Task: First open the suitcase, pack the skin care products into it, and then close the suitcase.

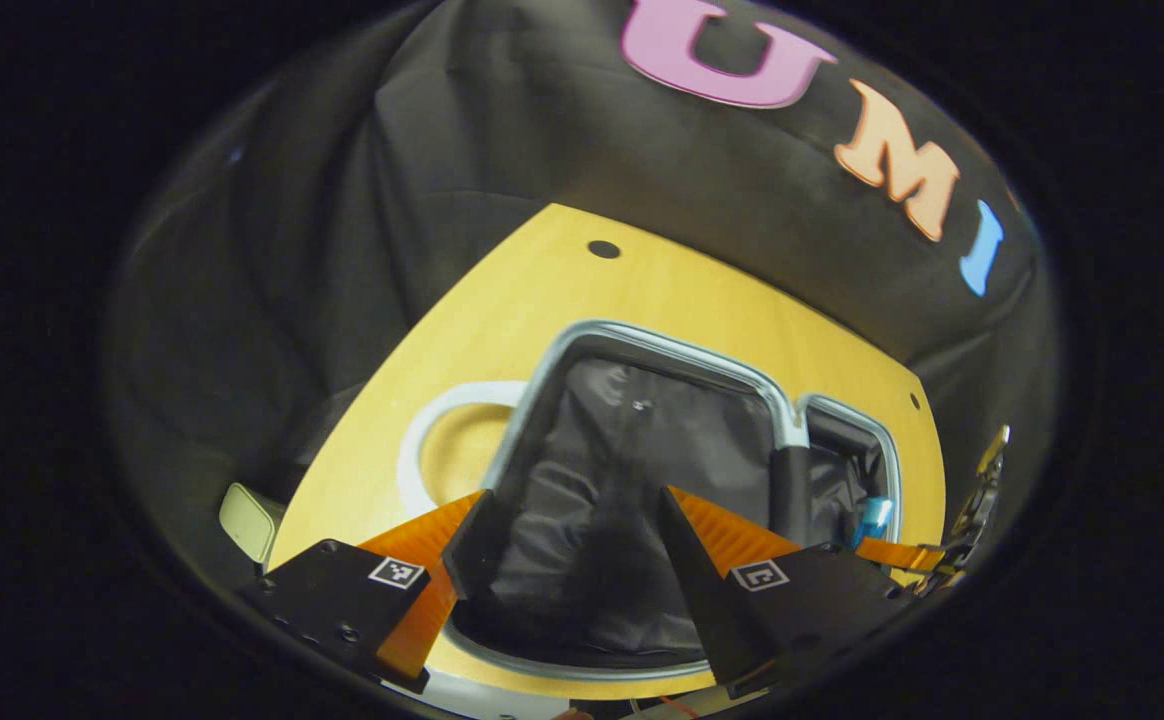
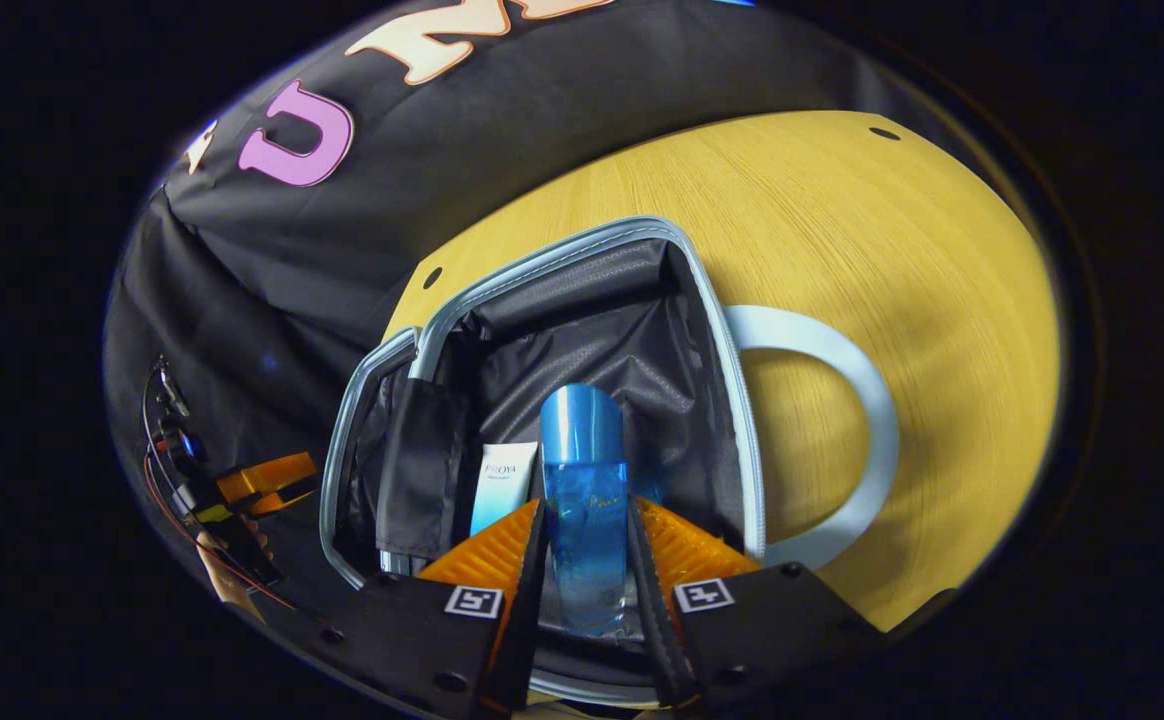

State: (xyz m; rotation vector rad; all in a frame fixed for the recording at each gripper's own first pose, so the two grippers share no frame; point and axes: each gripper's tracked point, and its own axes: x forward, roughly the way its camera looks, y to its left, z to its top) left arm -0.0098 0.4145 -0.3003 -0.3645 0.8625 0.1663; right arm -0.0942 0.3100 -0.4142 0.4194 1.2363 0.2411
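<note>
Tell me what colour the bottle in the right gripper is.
Clear blue bottle with a shiny blue cap, best in the right gripper view.

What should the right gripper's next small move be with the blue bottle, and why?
Probably lower it a little and let go. The right gripper is shut on the blue bottle, which is already over the open suitcase, beside a white tube lying inside. The left gripper hangs open over the lining, holding nothing, so nothing seems to block the drop.

Blue bottle (image 2: 584,500), black-lined suitcase (image 2: 582,330) with silver rim, yellow wood-grain table (image 2: 842,220).
</note>
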